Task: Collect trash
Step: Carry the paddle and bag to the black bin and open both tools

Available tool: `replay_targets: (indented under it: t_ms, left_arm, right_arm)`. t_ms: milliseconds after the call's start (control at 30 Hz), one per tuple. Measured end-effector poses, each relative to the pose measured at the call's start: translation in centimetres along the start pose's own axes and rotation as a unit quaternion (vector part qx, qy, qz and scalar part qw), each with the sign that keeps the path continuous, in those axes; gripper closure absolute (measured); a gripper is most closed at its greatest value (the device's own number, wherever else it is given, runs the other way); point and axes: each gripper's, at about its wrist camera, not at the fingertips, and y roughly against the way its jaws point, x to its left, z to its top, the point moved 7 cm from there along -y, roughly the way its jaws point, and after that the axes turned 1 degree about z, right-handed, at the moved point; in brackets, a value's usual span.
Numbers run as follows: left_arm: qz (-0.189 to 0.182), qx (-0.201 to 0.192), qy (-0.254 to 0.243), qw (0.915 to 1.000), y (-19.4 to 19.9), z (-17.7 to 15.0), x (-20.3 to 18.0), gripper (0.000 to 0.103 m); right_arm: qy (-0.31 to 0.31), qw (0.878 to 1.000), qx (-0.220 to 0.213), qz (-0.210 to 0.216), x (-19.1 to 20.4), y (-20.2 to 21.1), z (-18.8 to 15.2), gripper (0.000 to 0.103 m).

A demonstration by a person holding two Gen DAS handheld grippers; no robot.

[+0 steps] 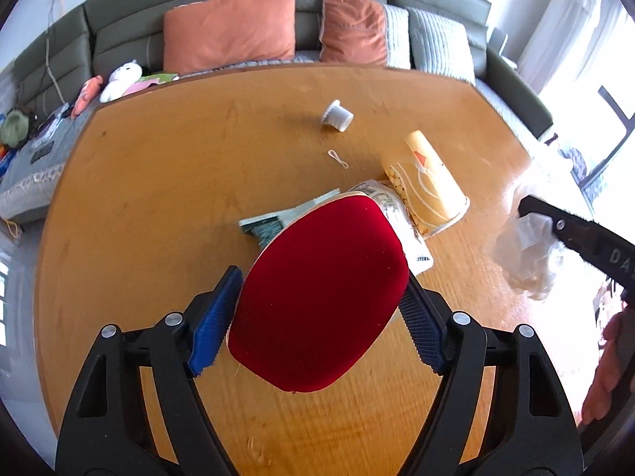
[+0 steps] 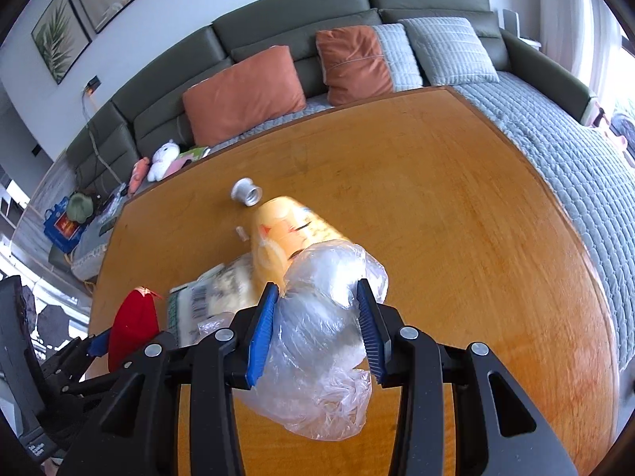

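From the left wrist, the left gripper (image 1: 317, 301) clamps a red paddle (image 1: 317, 297) above the wooden table (image 1: 158, 198), beside a yellow cup (image 1: 430, 182). From the right wrist, the right gripper (image 2: 317, 329) squeezes a clear plastic bag (image 2: 321, 341).

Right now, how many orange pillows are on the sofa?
2. One orange pillow sits left of center on the sofa; the other leans right of it, against a gray cushion. None seems hidden.
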Motion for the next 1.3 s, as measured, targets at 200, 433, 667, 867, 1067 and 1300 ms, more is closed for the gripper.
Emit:
replay_targets:
  t_ms: [200,433,667,867,1067,1300]
  left_arm:
    - [-0.005,-0.017,0.028,0.9994,3.3,-2.5,2.3,0.028]
    - [0.002,-0.028,0.062,0.9977,6.7,-6.1,6.5,0.028]
    - [0.020,-0.037,0.096,0.9945,9.7,-9.5,11.9,0.028]
    - [0.045,-0.042,0.140,0.9882,12.3,-12.8,18.2,0.028]
    - [0.075,-0.050,0.192,0.9772,15.1,-16.8,25.1,0.028]
    - [0.119,-0.049,0.253,0.9588,17.8,-22.4,32.7,0.028]
  right_arm:
    - [0.032,0.999,0.005,0.018,3.3,1.7,-2.4,0.060]
    - [0.090,0.995,0.000,0.043,9.5,3.5,-5.5,0.060]
    - [0.141,0.987,0.009,0.072,16.8,3.6,-8.5,0.060]
    - [0.195,0.975,0.033,0.104,24.4,2.9,-11.8,0.058]
    - [0.252,0.957,0.052,0.136,32.3,2.3,-15.5,0.058]
    - [0.312,0.931,0.074,0.173,41.3,1.6,-20.2,0.058]
